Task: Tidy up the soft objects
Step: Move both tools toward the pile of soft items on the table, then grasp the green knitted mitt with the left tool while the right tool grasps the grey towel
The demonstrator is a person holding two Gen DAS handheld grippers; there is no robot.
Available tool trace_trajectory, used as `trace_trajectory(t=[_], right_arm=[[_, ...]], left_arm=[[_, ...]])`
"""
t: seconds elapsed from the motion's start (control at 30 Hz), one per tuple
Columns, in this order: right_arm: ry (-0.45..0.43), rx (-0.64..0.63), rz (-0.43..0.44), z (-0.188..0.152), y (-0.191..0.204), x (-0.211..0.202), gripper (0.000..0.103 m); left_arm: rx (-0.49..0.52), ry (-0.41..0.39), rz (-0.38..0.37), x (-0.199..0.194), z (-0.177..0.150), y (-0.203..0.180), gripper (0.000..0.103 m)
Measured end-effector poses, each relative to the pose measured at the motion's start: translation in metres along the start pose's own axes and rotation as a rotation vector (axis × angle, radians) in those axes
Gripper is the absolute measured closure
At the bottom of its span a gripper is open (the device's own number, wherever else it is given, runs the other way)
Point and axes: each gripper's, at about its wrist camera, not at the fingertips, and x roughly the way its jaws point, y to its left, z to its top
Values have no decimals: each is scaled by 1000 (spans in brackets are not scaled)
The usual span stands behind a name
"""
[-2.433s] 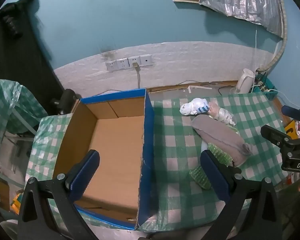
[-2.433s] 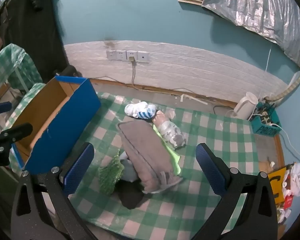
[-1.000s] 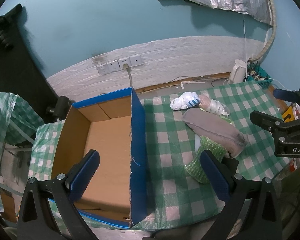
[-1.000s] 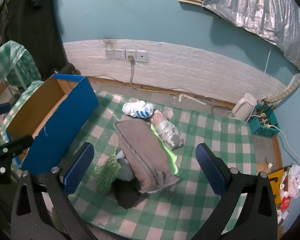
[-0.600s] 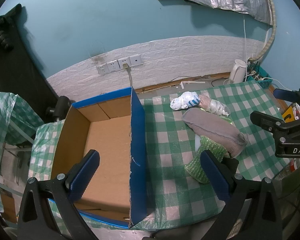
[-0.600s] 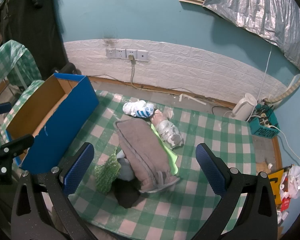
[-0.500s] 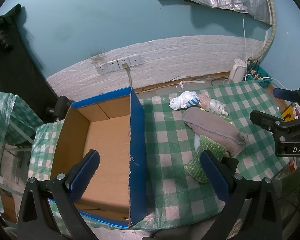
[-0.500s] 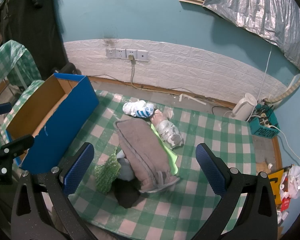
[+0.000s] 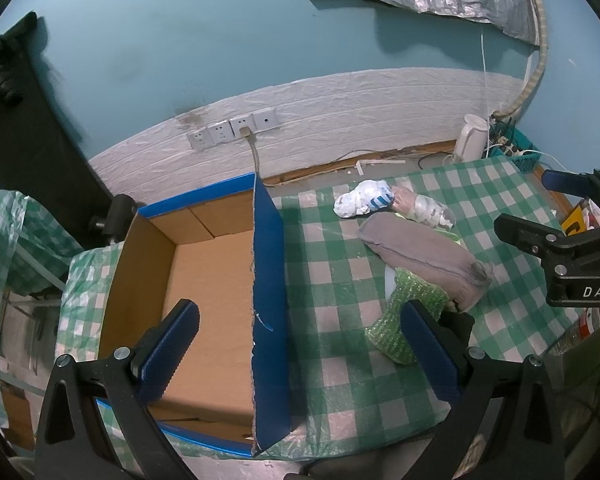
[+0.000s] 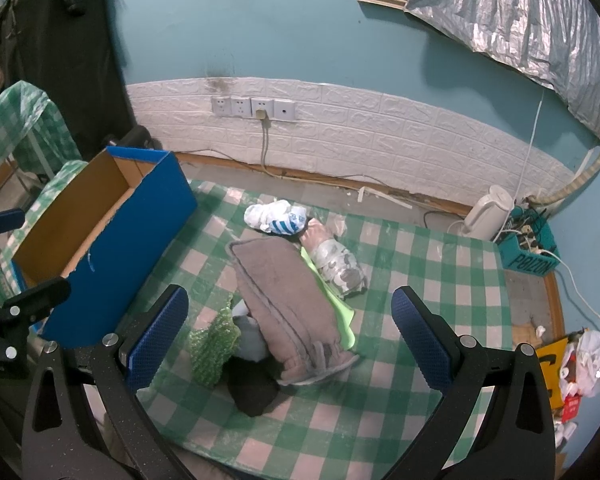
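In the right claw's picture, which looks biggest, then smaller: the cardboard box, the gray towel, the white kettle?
1. cardboard box
2. gray towel
3. white kettle

The kettle sits farthest from the camera, so it may look smaller than it really is.

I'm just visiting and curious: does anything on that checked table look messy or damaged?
Yes. The soft things lie in a loose heap: a grey towel draped over other pieces. The cardboard box is empty, and its blue wall has a ragged, scuffed edge.

A table under a green-checked cloth (image 10: 420, 264) carries everything. At its left stands an open blue box (image 10: 124, 240) with bare cardboard inside. Near the middle lies a heap: a grey towel (image 10: 288, 300) over a lime cloth (image 10: 340, 316), a green mesh piece (image 10: 212, 344), a black item (image 10: 252, 384), a white-blue sock (image 10: 276, 216) and a wrapped bundle (image 10: 332, 260).
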Motion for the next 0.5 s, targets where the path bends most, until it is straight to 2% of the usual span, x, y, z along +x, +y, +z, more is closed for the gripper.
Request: trace_trajectory(t=[0.5], right_arm=[[14,1,0,-4,-4,4,2]], left_arm=[[52,38,-23,12,-5,-17,1]])
